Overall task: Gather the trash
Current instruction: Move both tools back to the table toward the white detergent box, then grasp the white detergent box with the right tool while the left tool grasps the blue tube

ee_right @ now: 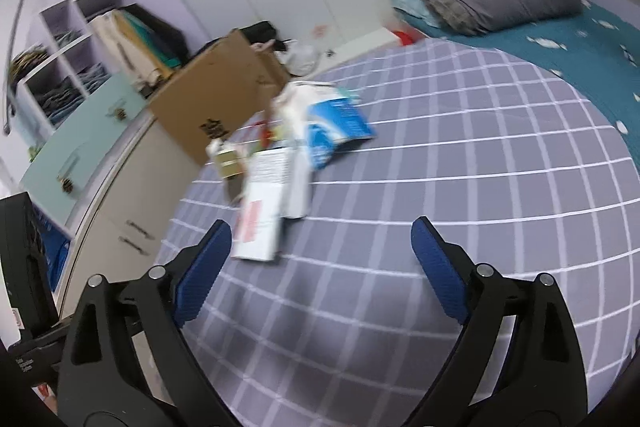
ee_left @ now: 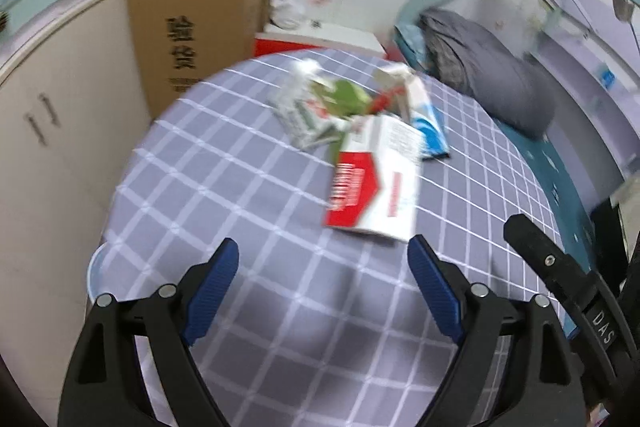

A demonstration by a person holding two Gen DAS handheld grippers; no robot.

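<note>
Left gripper (ee_left: 323, 259) wide, empty | right gripper (ee_right: 322, 237) wide, empty | cardboard box (ee_left: 192, 27) print: 验货 | carton (ee_left: 372, 187) lettering blurred

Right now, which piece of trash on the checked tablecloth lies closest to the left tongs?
The flattened red and white carton. It lies just beyond the open left tongs, while the blue and white carton and green wrapper lie farther back in the pile.
</note>
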